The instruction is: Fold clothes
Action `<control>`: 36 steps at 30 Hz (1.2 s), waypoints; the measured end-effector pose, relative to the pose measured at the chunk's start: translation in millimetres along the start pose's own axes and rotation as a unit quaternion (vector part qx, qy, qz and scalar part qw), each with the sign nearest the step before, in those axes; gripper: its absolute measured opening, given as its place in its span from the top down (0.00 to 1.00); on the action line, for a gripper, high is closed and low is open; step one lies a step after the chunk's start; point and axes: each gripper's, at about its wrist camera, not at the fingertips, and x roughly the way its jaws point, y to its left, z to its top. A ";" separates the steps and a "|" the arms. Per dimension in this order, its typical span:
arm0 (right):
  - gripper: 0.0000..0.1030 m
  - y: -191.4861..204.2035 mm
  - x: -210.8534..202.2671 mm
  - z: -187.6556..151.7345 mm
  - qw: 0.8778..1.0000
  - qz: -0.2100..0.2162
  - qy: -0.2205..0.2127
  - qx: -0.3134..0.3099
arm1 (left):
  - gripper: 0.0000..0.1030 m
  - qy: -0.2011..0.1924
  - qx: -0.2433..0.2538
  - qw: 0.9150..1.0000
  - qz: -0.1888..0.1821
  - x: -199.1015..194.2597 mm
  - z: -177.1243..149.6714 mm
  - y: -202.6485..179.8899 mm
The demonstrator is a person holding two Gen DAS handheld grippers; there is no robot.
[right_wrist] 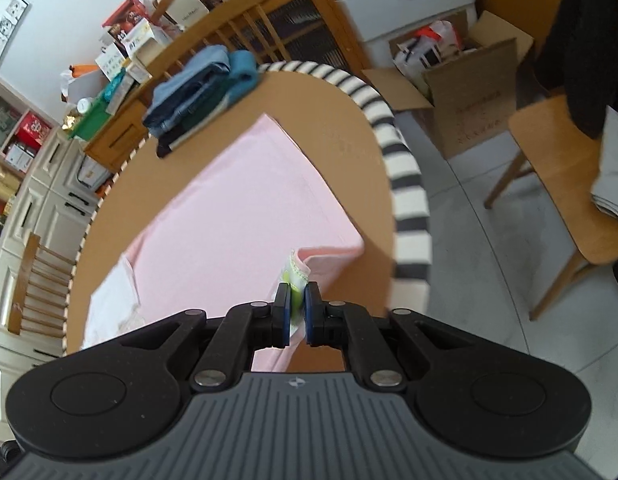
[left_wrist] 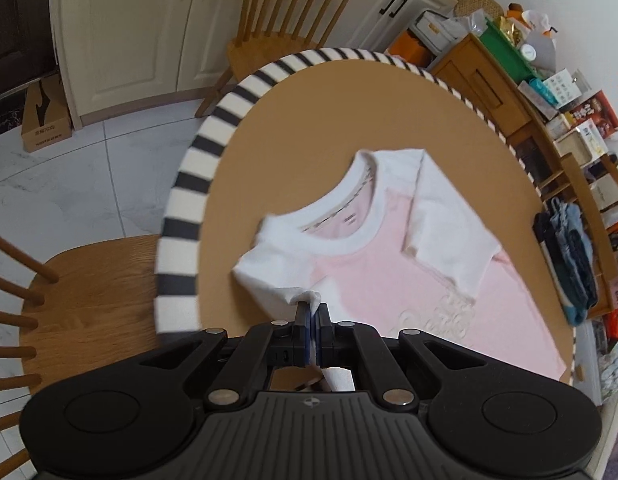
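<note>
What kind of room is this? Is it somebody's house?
Most likely a dining room in a home. There is a round table with wooden chairs around it, white cupboards along the wall, and a wooden sideboard piled with boxes.

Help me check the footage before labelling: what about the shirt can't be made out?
- Left wrist view: pink shirt hem, hidden below the left tongs.
- Same view: pale chest print, blurred, unreadable.
- Right wrist view: label in the right tongs, blurred.
</note>
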 end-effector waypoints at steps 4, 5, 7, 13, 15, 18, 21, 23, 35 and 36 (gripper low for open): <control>0.94 14.9 18.2 32.3 1.000 0.020 0.002 0.011 | 0.98 0.003 -0.010 1.000 -0.010 9.2 24.5 -29.8; 0.94 19.0 24.0 41.1 1.000 0.024 0.003 0.013 | 0.98 0.002 -0.013 1.000 -0.011 11.6 31.3 -37.5; 0.94 27.3 35.8 58.6 0.999 0.033 0.006 0.016 | 0.98 0.003 -0.019 1.000 -0.012 20.0 46.8 -52.4; 0.94 47.3 98.9 113.0 0.999 0.022 0.030 0.017 | 0.98 0.018 -0.022 0.999 0.015 65.1 97.9 -104.2; 0.94 51.9 125.5 128.7 0.999 0.012 0.040 0.017 | 0.98 0.021 -0.022 0.999 0.024 85.2 115.7 -123.3; 0.94 58.3 166.0 147.1 0.998 0.004 0.061 0.030 | 0.98 0.032 -0.033 0.998 0.041 117.8 138.6 -146.7; 0.94 66.4 195.7 162.5 0.997 0.002 0.073 0.037 | 0.98 0.043 -0.044 0.997 0.049 142.8 154.1 -162.7; 0.94 72.4 206.9 171.1 0.997 0.007 0.076 0.035 | 0.98 0.045 -0.045 0.997 0.054 153.3 161.6 -170.0; 0.94 83.7 227.6 199.2 0.996 0.021 0.076 0.032 | 0.98 0.053 -0.076 0.995 0.036 180.9 181.7 -167.7; 0.94 80.1 231.6 199.9 0.996 0.010 0.075 0.042 | 0.98 0.053 -0.085 0.994 0.031 184.7 182.4 -166.0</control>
